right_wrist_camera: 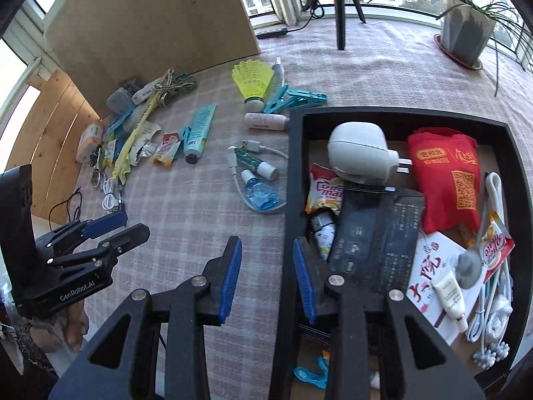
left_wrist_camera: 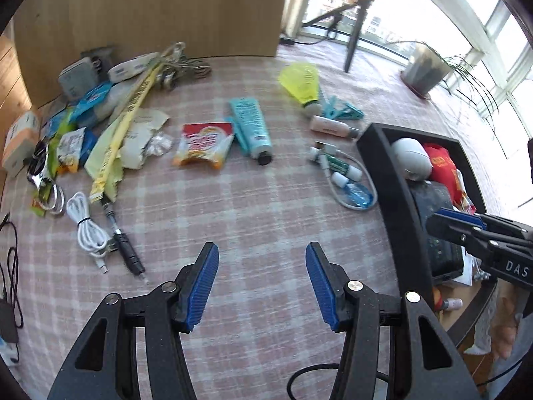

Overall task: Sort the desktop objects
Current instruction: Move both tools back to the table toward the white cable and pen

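A black tray [right_wrist_camera: 294,153] on the checked tablecloth holds a white charger [right_wrist_camera: 358,150], a red bag [right_wrist_camera: 446,173], a dark packet [right_wrist_camera: 376,233] and other items. My right gripper [right_wrist_camera: 268,276] is open and empty, straddling the tray's left wall. My left gripper [left_wrist_camera: 262,283] is open and empty above bare cloth. On the cloth lie a teal tube [left_wrist_camera: 250,126], a snack packet [left_wrist_camera: 203,146], a yellow shuttlecock [left_wrist_camera: 301,83], a blue bottle with a white cable [left_wrist_camera: 358,195] and a coiled white cable [left_wrist_camera: 86,226]. The tray also shows in the left wrist view [left_wrist_camera: 396,193].
A heap of packets, tissues and keys [left_wrist_camera: 100,113] lies at the back left by a wooden board [left_wrist_camera: 150,10]. A tripod [right_wrist_camera: 339,6] and a potted plant [right_wrist_camera: 466,33] stand at the back. Teal clips [right_wrist_camera: 293,98] lie by the shuttlecock.
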Motion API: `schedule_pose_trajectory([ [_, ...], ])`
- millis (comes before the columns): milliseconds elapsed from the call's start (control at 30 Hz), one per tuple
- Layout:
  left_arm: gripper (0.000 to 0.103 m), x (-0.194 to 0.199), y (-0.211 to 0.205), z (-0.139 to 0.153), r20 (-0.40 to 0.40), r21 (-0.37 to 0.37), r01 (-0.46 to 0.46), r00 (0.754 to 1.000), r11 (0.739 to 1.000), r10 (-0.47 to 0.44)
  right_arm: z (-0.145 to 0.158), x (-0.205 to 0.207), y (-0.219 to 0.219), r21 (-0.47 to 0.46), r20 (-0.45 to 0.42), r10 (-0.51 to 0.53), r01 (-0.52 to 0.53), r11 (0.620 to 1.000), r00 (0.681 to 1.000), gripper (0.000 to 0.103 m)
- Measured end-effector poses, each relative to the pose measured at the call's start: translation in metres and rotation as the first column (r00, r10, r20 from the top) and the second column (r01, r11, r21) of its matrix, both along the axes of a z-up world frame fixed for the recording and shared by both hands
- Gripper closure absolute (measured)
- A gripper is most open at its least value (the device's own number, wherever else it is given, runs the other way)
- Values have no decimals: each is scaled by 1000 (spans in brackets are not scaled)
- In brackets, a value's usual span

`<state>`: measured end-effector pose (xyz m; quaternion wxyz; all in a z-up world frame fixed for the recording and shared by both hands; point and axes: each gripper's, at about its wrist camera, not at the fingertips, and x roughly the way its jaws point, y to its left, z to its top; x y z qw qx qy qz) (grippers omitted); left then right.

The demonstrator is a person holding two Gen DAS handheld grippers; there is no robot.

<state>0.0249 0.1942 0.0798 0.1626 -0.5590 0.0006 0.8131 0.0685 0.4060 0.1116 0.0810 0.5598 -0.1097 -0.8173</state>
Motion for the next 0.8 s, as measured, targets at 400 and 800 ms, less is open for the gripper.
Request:
schedule_pose_trajectory([
  [400, 52, -44, -138, -35, 90, 27, -363, 929, 931, 360, -17, -62, -136, -59, 11, 274, -272, 960, 962, 71],
  [800, 55, -71, -159, -65, 135, 10, -424, 898, 906, 419, -49, -103, -223, -67, 74, 393, -389, 919, 916, 71],
])
